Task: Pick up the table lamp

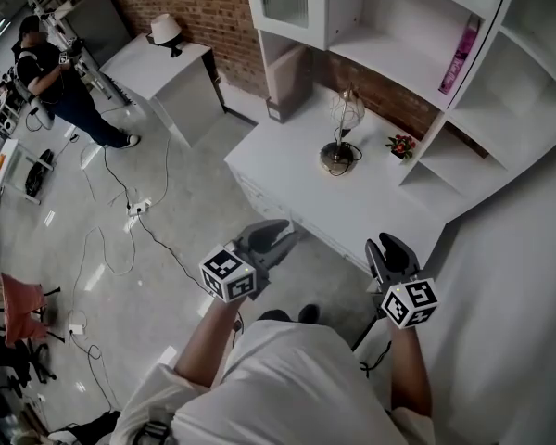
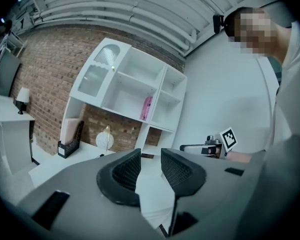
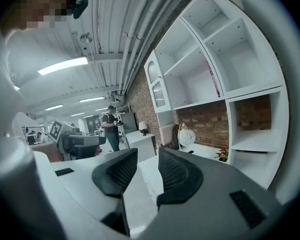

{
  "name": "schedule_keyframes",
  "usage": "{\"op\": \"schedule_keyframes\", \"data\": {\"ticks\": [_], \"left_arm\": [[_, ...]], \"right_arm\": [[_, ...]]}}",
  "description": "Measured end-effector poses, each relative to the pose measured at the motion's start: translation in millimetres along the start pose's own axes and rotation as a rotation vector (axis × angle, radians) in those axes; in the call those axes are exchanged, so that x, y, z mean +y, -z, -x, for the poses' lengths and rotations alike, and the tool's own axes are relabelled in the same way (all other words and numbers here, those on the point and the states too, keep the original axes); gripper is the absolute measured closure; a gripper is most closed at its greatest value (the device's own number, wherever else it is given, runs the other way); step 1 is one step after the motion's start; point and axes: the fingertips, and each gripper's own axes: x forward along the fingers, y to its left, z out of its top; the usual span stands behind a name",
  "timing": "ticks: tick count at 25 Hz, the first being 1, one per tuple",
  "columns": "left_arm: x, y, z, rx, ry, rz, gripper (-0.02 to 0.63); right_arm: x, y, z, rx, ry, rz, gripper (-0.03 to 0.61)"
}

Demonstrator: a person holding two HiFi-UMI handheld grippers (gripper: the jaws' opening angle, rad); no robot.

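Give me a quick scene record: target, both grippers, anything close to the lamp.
target: table lamp, upright on the white desk, untouched
left gripper: jaws apart, empty, near the desk's front edge
right gripper: jaws apart, empty, near the desk's front edge
nearby: small flower pot, to the lamp's right in the head view, not touching
shelf: pink book

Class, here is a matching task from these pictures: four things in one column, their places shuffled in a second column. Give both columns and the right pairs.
Things
1. wire-globe table lamp
2. red flowers
3. pink book
4. shaded lamp

Places
A. on the separate white cabinet
B. upright in an upper compartment of the shelf unit
C. out on the open white desk
D. on the desk, close to the shelf unit's upright

Pairs: 1-C, 2-D, 3-B, 4-A
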Motion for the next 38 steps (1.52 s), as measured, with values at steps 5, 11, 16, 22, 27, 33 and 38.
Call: {"op": "schedule_keyframes", "data": {"ticks": [5, 11, 16, 22, 27, 33, 38], "left_arm": [[11, 0, -11, 0.002, -0.023, 0.009, 0.471], [21, 1, -23, 0.004, -0.028, 0.023, 0.471], [42, -1, -38, 0.001, -0.027, 0.03, 0.471], [78, -9, -57, -0.006, -0.02, 0.047, 0.471], [118, -16, -79, 0.001, 0.003, 0.059, 0.471], [172, -32, -105, 0.023, 0.031, 0.052, 0.471], [216, -40, -130, 0.04, 0.08, 0.063, 0.471]], "right_arm": [[-16, 2, -12, -0.002, -0.014, -0.008, 0.433], [-27, 0, -25, 0.0, -0.024, -0.016, 0.433], [-40, -4, -45, 0.004, -0.02, -0.015, 0.433], [-54, -10, -78, 0.02, -0.006, -0.008, 0.433], [-69, -17, -114, 0.035, 0.019, -0.01, 0.433], [-84, -30, -165, 0.054, 0.052, -0.013, 0.433], [-97, -39, -208, 0.06, 0.087, -0.021, 0.433]]}}
